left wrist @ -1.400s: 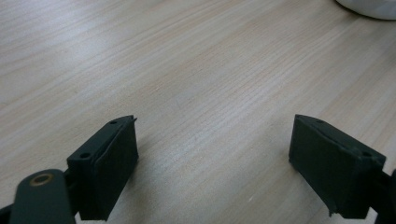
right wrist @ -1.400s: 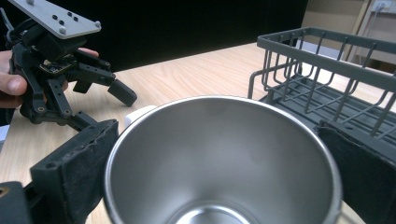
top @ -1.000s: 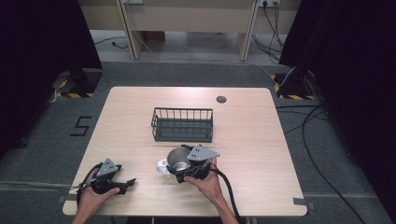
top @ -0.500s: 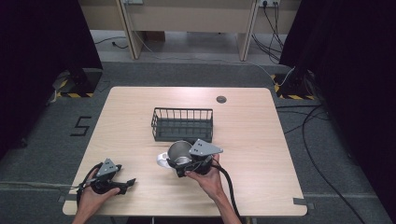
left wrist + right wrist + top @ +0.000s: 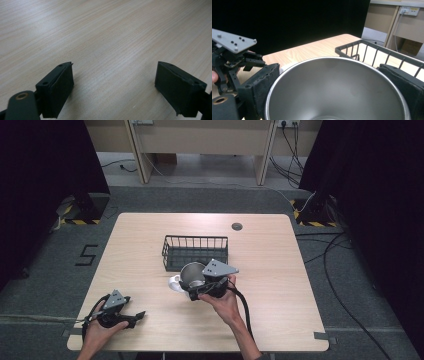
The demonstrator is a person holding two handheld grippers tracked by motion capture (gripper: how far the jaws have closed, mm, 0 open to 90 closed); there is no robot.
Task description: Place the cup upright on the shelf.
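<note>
A steel cup [image 5: 192, 274] hangs just above the table in front of the wire basket [image 5: 196, 251], its open mouth toward the right gripper view [image 5: 337, 87]. My right gripper [image 5: 195, 284] is shut on it, one black pad [image 5: 259, 85] pressed on each side of the rim. A white object [image 5: 175, 283] lies on the table just left of the cup; what it is I cannot tell. My left gripper [image 5: 136, 316] rests near the table's front left corner, open, with only bare wood between its jaws [image 5: 115, 75].
The black wire basket stands at the table's middle with nothing in it that I can see. A round cable port [image 5: 237, 226] sits near the far edge. Bare wood stretches along the table's right side [image 5: 280, 270]. Cables trail from both grippers.
My right gripper has risen with the steel cup and drifted slightly toward the basket. The left gripper has stayed where it was.
</note>
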